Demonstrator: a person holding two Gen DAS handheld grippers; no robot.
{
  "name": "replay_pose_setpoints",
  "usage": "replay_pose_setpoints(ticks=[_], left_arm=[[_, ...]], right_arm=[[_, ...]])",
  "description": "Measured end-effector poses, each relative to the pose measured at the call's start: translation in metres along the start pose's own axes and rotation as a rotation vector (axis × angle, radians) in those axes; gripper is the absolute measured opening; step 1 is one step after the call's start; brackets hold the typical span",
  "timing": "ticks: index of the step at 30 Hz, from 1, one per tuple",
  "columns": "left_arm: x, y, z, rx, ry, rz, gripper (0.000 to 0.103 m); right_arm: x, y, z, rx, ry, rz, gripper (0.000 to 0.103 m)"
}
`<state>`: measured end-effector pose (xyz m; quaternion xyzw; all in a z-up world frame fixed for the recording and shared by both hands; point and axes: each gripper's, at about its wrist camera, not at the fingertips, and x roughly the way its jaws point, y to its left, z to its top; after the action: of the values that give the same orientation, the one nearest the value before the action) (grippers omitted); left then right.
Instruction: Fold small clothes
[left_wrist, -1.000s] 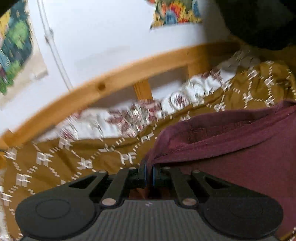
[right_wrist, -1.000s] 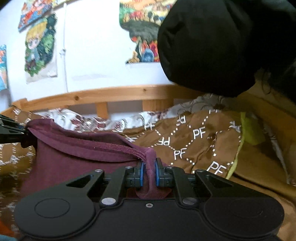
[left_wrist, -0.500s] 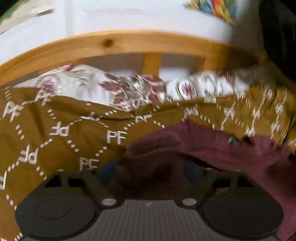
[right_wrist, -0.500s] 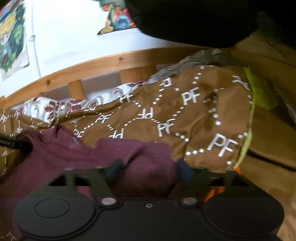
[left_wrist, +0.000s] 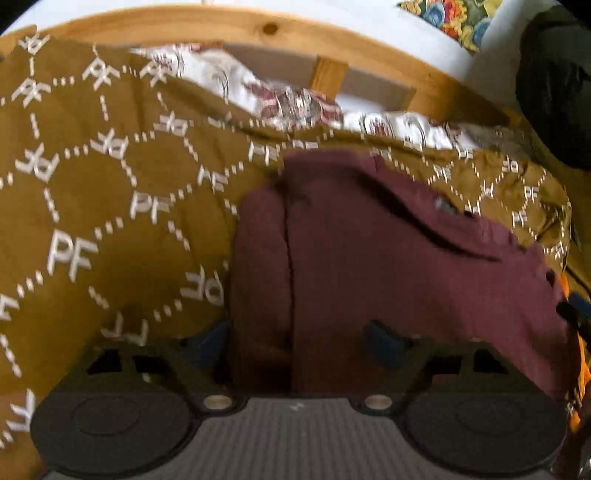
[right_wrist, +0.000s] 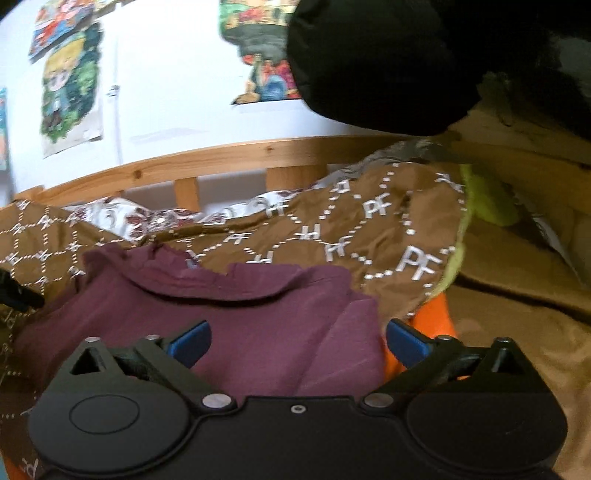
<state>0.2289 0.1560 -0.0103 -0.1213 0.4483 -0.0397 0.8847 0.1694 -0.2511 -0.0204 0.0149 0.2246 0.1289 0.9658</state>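
Note:
A maroon garment lies spread on a brown "PF" patterned blanket; it also shows in the right wrist view, neckline towards the headboard. My left gripper is open, its blue pads wide apart over the garment's near left edge. My right gripper is open over the garment's near right edge, holding nothing. The tip of the left gripper shows at the far left of the right wrist view.
A wooden bed rail runs behind the blanket, with a white wall and posters above. An orange cloth lies under the garment's right side. A large black mass hangs at the upper right. A white patterned pillow lies by the rail.
Both grippers were shut on the garment's shoulders, holding it up. They lowered it onto the blanket and opened; the garment now lies flat.

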Motion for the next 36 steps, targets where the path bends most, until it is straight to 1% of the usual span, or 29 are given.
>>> replay_pose_setpoints(ticks=[1, 2, 3, 4, 5, 6, 8, 11, 13, 15, 16, 17, 19, 20, 21, 23, 24, 25, 27, 29, 31, 32, 33, 34, 35, 36], left_arm=[[0.002, 0.001, -0.004, -0.009, 0.004, 0.007, 0.066], [0.003, 0.002, -0.007, -0.022, 0.006, 0.017, 0.064], [0.004, 0.003, -0.008, -0.029, 0.008, 0.023, 0.056], [0.005, 0.004, -0.009, -0.031, 0.010, 0.026, 0.039], [0.005, 0.005, -0.008, -0.033, 0.012, 0.035, 0.034], [0.006, 0.005, -0.008, -0.039, 0.013, 0.047, 0.029], [0.006, 0.005, -0.008, -0.051, 0.015, 0.049, 0.029], [0.006, 0.002, -0.011, -0.024, 0.006, 0.064, 0.026], [0.006, -0.001, -0.014, 0.002, -0.006, 0.077, 0.013], [0.002, -0.004, -0.015, 0.017, -0.035, 0.079, 0.011], [-0.001, -0.006, -0.016, 0.026, -0.047, 0.082, 0.010], [-0.004, -0.007, -0.016, 0.030, -0.057, 0.083, 0.010], [-0.009, -0.007, -0.015, 0.027, -0.067, 0.069, 0.010], [-0.011, -0.006, -0.015, 0.029, -0.068, 0.064, 0.010], [-0.012, -0.005, -0.015, 0.030, -0.070, 0.059, 0.010], [-0.016, -0.003, -0.016, 0.031, -0.073, 0.047, 0.010], [-0.016, -0.002, -0.016, 0.028, -0.073, 0.042, 0.010], [-0.018, 0.000, -0.017, 0.023, -0.072, 0.037, 0.010], [-0.021, 0.003, -0.019, 0.009, -0.078, 0.025, 0.010], [-0.024, 0.005, -0.019, 0.001, -0.082, 0.016, 0.010], [-0.025, 0.005, -0.018, 0.000, -0.087, 0.010, 0.010], [-0.025, 0.006, -0.018, -0.001, -0.086, 0.009, 0.010], [-0.025, 0.005, -0.018, -0.004, -0.086, 0.008, 0.010], [-0.024, 0.006, -0.018, -0.007, -0.086, 0.007, 0.011], [-0.023, 0.005, -0.018, -0.007, -0.085, 0.010, 0.011], [-0.022, 0.005, -0.018, -0.006, -0.080, 0.014, 0.011]], right_arm=[[0.001, 0.003, 0.000, -0.006, 0.000, 0.016, 0.086], [0.003, 0.007, 0.000, -0.018, -0.003, 0.028, 0.083], [0.003, 0.011, -0.001, -0.039, -0.004, 0.036, 0.078], [0.004, 0.016, -0.004, -0.070, 0.003, 0.036, 0.072], [0.007, 0.019, -0.007, -0.092, 0.016, 0.026, 0.070], [0.009, 0.020, -0.010, -0.104, 0.029, 0.017, 0.063], [0.012, 0.020, -0.014, -0.105, 0.046, 0.025, 0.058], [0.014, 0.021, -0.010, -0.124, 0.054, 0.057, 0.058], [0.024, 0.023, 0.001, -0.122, 0.098, 0.109, 0.058], [0.041, 0.029, 0.012, -0.114, 0.169, 0.160, 0.058], [0.049, 0.032, 0.017, -0.111, 0.183, 0.182, 0.058], [0.058, 0.037, 0.022, -0.112, 0.193, 0.223, 0.057], [0.080, 0.049, 0.033, -0.135, 0.257, 0.293, 0.048], [0.093, 0.056, 0.038, -0.153, 0.292, 0.307, 0.047], [0.104, 0.060, 0.044, -0.168, 0.302, 0.308, 0.045], [0.121, 0.062, 0.055, -0.172, 0.304, 0.277, 0.045], [0.129, 0.059, 0.060, -0.152, 0.295, 0.254, 0.044], [0.137, 0.054, 0.067, -0.109, 0.281, 0.237, 0.042], [0.146, 0.042, 0.078, -0.023, 0.247, 0.185, 0.042], [0.148, 0.033, 0.085, 0.016, 0.227, 0.120, 0.044], [0.140, 0.031, 0.088, 0.013, 0.214, 0.126, 0.043], [0.133, 0.031, 0.088, -0.008, 0.209, 0.128, 0.044], [0.122, 0.033, 0.085, -0.039, 0.199, 0.119, 0.046], [0.111, 0.034, 0.083, -0.061, 0.186, 0.105, 0.053], [0.097, 0.033, 0.078, -0.078, 0.169, 0.089, 0.058], [0.081, 0.032, 0.072, -0.086, 0.151, 0.070, 0.067]])
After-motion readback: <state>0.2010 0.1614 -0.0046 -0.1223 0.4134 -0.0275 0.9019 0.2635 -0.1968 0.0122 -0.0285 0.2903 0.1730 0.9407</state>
